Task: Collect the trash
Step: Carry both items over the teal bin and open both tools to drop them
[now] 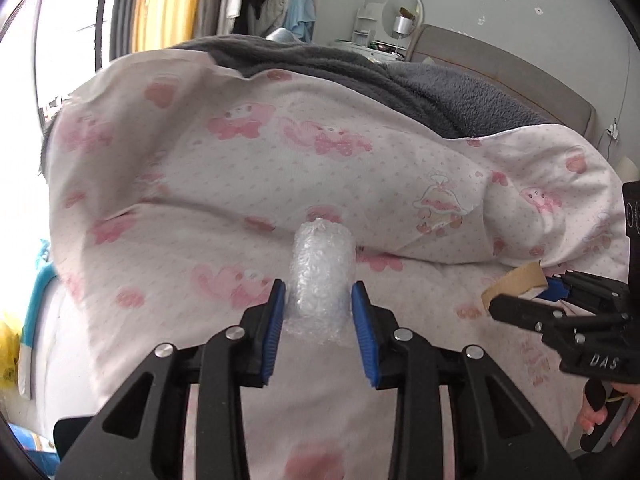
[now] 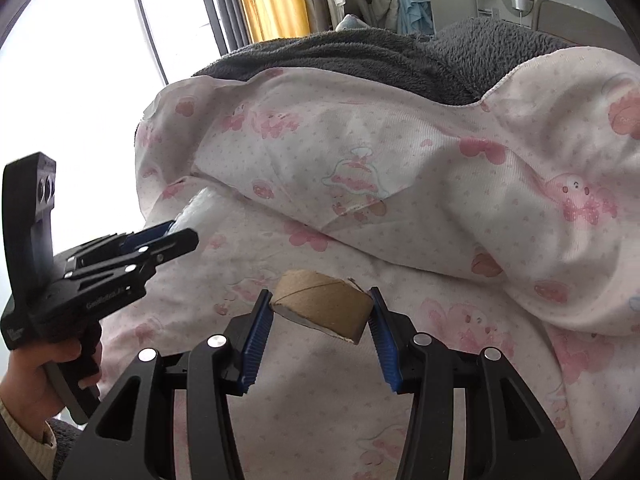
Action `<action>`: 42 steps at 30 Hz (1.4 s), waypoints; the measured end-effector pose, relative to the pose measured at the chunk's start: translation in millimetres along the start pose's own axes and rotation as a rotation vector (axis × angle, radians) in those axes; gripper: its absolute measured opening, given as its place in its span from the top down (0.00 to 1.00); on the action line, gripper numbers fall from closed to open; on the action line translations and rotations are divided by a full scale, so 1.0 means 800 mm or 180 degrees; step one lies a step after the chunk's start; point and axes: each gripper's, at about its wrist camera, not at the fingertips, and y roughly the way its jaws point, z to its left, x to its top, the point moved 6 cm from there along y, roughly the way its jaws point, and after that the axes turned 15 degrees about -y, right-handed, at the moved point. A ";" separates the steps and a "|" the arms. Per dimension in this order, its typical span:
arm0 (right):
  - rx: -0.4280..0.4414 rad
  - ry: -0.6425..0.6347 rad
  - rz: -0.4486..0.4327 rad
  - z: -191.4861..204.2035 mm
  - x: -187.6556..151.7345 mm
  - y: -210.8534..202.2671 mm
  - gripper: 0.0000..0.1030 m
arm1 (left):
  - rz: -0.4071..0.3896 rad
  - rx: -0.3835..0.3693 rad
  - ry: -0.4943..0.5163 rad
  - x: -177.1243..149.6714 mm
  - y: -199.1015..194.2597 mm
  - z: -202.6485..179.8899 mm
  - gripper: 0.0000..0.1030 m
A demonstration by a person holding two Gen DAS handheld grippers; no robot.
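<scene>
At lower centre of each view, both pickups done: left gripper (image 1: 319, 312) clamps the bubble-wrap roll (image 1: 322, 268); right gripper (image 2: 320, 316) clamps the cardboard tube (image 2: 320, 306) — above the quilt (image 1: 200, 184); disposal remains — no bin visible.

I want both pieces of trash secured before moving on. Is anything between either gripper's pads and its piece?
Nothing visible. The left gripper is shut directly on the bubble wrap roll, and the right gripper pinches the cardboard tape core pad to pad, both above the pink quilt.
</scene>
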 end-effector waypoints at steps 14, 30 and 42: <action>0.0092 -0.0206 -0.0560 0.121 0.017 -0.072 0.53 | -0.0517 0.0332 -0.0240 -0.043 -0.135 0.081 0.65; 0.0219 -0.0466 -0.0759 0.239 0.017 -0.085 0.53 | -0.0837 0.0728 -0.0325 -0.065 -0.229 0.180 0.65; 0.0576 -0.0667 -0.0659 0.340 0.031 -0.038 0.53 | -0.0297 0.0989 -0.0490 -0.109 -0.222 0.270 0.64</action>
